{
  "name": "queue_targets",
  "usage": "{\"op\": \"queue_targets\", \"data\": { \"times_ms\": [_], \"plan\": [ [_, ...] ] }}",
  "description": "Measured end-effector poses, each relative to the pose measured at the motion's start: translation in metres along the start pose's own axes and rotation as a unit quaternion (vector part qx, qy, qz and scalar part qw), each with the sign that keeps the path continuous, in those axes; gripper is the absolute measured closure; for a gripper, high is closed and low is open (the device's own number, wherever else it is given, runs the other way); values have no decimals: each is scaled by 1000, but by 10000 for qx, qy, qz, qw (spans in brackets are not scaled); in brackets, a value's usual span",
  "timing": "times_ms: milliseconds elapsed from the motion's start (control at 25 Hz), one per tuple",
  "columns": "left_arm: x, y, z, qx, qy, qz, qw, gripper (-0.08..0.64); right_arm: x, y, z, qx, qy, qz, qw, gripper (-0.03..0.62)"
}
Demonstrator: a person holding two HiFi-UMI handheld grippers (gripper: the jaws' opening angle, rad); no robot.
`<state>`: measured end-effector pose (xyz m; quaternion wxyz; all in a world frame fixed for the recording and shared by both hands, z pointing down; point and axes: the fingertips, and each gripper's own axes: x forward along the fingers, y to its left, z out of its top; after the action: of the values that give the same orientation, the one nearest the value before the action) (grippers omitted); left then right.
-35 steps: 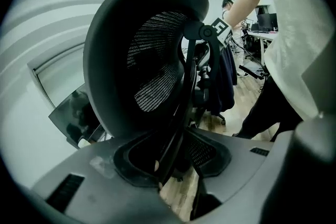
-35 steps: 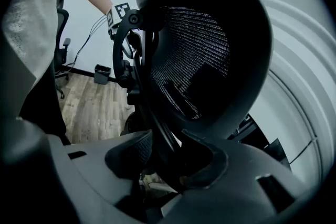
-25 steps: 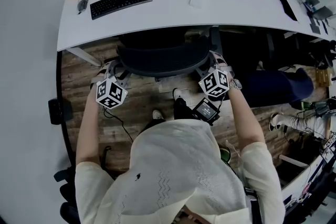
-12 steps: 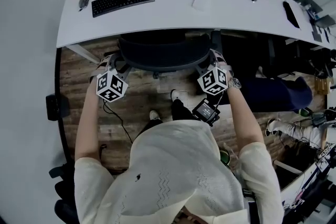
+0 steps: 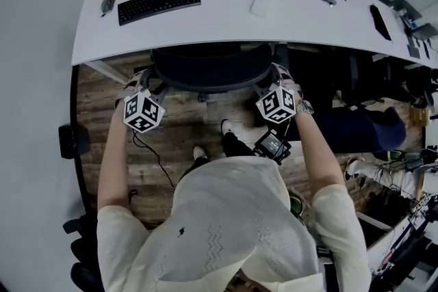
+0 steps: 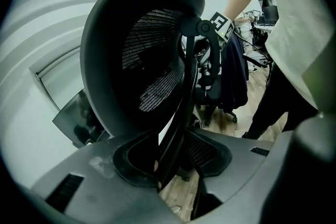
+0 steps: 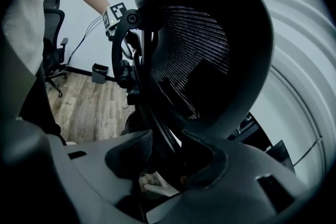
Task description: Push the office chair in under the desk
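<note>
Across the far side of the scene the long white desk (image 5: 287, 20) curves from left to right. The chair (image 5: 212, 72) stands at its near edge, with the seat hidden beneath the top and only the dark mesh back showing, close against the desk's edge. Compared with a second ago the back has slid farther in. Less of it shows in front of the desk, and more of the wooden floor (image 5: 185, 123) lies open on its near side. Both grippers and the person's feet have followed it towards the desk. I judge the push nearly finished, with little room left before the back meets the desk. The left gripper (image 5: 142, 83) is at the back's left edge and the right gripper (image 5: 279, 76) at its right edge. Each has its jaws partly apart and closed on a dark frame bar of the chair's back, which runs up between the pads.
</note>
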<state>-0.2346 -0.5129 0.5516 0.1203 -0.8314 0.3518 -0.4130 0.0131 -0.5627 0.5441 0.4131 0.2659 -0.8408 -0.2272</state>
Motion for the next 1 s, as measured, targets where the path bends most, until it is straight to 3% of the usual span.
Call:
{"op": "queue_targets", "data": {
  "times_ms": [1000],
  "plan": [
    [30, 42, 2, -33, -16, 34, 10000, 408, 35, -41, -2, -18, -58, -28, 10000, 417]
  ]
}}
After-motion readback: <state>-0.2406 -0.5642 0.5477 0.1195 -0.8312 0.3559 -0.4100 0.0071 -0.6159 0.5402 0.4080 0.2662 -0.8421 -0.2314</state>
